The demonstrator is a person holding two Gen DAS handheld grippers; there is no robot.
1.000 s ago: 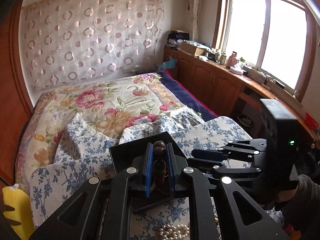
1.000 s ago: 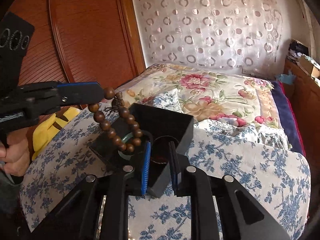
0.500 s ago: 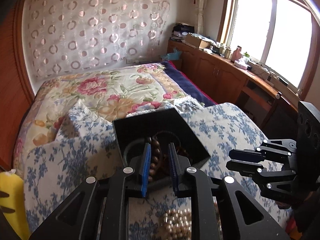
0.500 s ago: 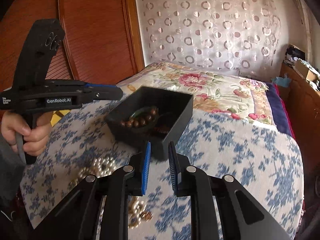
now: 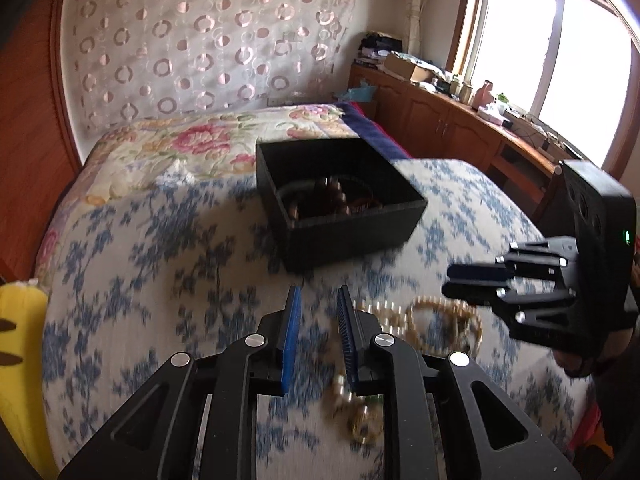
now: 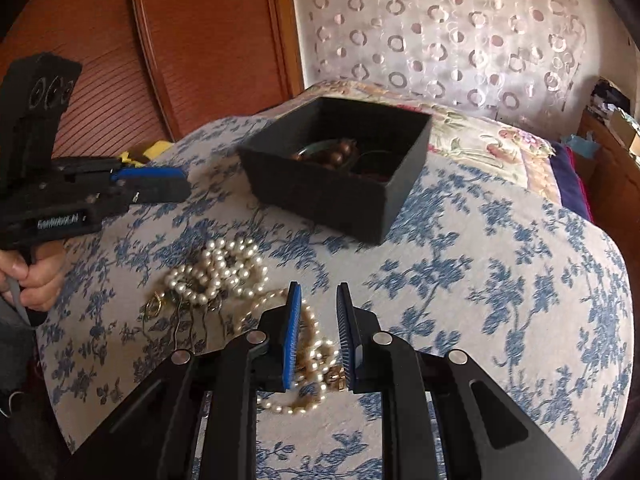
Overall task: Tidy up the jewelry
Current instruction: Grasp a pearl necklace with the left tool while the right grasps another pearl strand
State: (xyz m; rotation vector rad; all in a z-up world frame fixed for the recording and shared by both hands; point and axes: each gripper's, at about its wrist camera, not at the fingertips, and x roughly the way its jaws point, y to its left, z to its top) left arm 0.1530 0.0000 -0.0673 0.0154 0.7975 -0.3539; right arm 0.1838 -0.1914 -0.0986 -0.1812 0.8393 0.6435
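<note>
Pearl necklace [image 6: 224, 268] on cloth, partly btwn right gripper [image 6: 318, 336] fingers.

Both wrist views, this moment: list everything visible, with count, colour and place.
box: one, black, open, on the blue-flowered cloth
wooden bead bracelet: one, brown, inside the box
green ring: one, in the box under the beads
pearl strings: white, tangled heap, count unclear, on the cloth near the box
gold ring: one, beside the pearls
cloth: white with blue flowers, under everything
bedspread: floral, behind
yellow item: one, left edge
window cabinet: wooden, cluttered top
left tool: black, blue pads, open, empty
right tool: same, open, above a pearl strand
</note>
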